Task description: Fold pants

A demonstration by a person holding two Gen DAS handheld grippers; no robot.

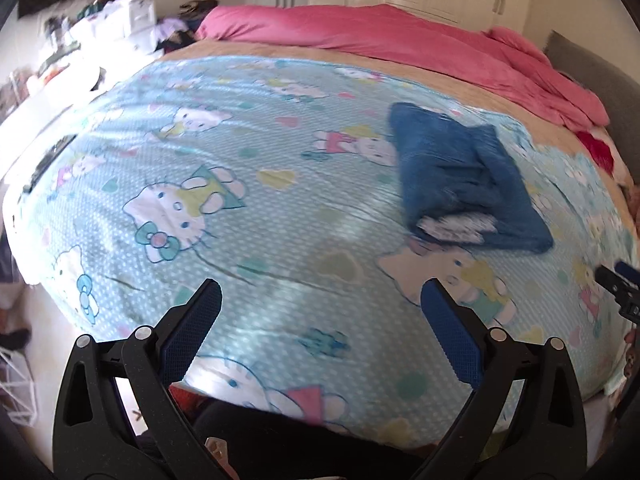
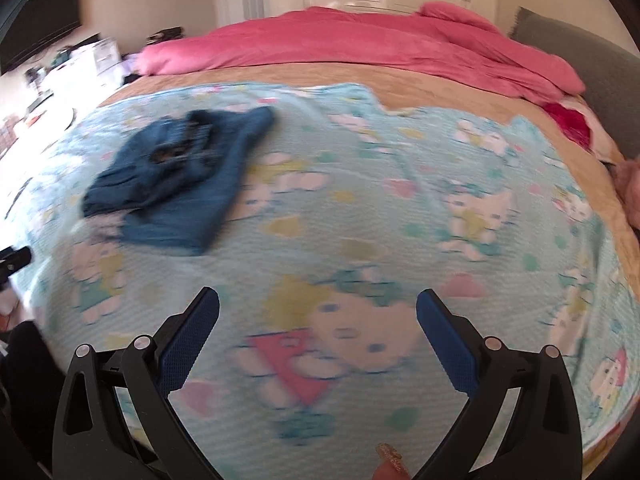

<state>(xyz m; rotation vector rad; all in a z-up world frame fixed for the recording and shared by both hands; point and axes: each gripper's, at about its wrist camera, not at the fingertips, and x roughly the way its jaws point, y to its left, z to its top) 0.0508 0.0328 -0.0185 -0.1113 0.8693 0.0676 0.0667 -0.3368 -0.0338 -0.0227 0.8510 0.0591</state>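
Both grippers hang wide open above the near edge of the bed with nothing between their blue pads: the left gripper (image 1: 321, 312) and the right gripper (image 2: 318, 310) each show only the cartoon-print blanket (image 1: 240, 208) in the gap between the fingers. Further out, the pants (image 1: 460, 176), a dark blue denim bundle, lie on that blanket toward its far edge, well apart from either tool; from the right wrist view the same pants (image 2: 180, 176) sit off to the left, roughly between the two grippers' lines of sight. They appear already folded into a compact packet, though the top layer looks loose and lumpy, with a pale patch of lining or pocket showing at the near end, and motion blur hides the finer detail. The likely trouble from here is that the stack is not square: if a gripper goes back in to tidy it and pinches only the top layer, the fold could drag open or slide on the smooth blanket. A grab taken too low could also catch the blanket itself and pull it, shifting the bundle toward the pink duvet (image 1: 380, 36) heaped along the far side of the bed.
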